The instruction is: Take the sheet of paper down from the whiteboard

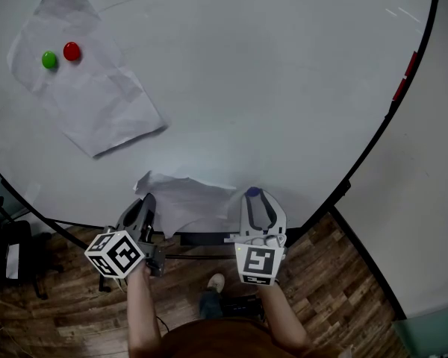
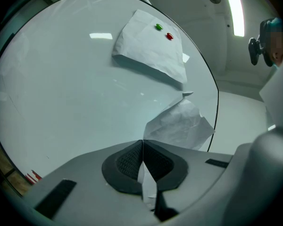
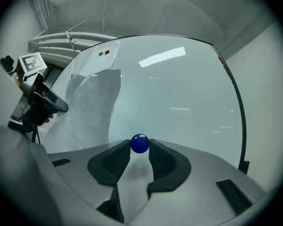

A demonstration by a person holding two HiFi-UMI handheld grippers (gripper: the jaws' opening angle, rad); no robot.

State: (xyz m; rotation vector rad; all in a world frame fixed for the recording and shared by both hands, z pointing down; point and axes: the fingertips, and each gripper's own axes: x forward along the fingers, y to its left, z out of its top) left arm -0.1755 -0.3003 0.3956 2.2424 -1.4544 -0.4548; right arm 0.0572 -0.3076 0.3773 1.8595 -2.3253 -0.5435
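Paper comes in two sheets here. One crumpled white paper sheet hangs low on the big white whiteboard, near its bottom rim between the two grippers. The other creased white sheet sits well apart from it at the board's upper left, tilted.

Round magnets number three. A green round magnet and a red round magnet lie side by side on the upper sheet near its top. The third, a blue ball-shaped magnet, is in the right gripper – the jaws stand partly apart with their dark ribbed pads pressed on either side of it, right at the tips.

The left gripper has its jaws together, pinching a fold of the lower sheet – a strip of paper runs down between the pads, and the rest of the sheet billows up in front of them against the board.

Each gripper carries one white cube with black square markers, so two cubes in all; the patterns are coded squares, not letters.

Two small red marks sit on the board's right-hand dark rim; what they are cannot be told. Below lies a brown wooden plank floor.
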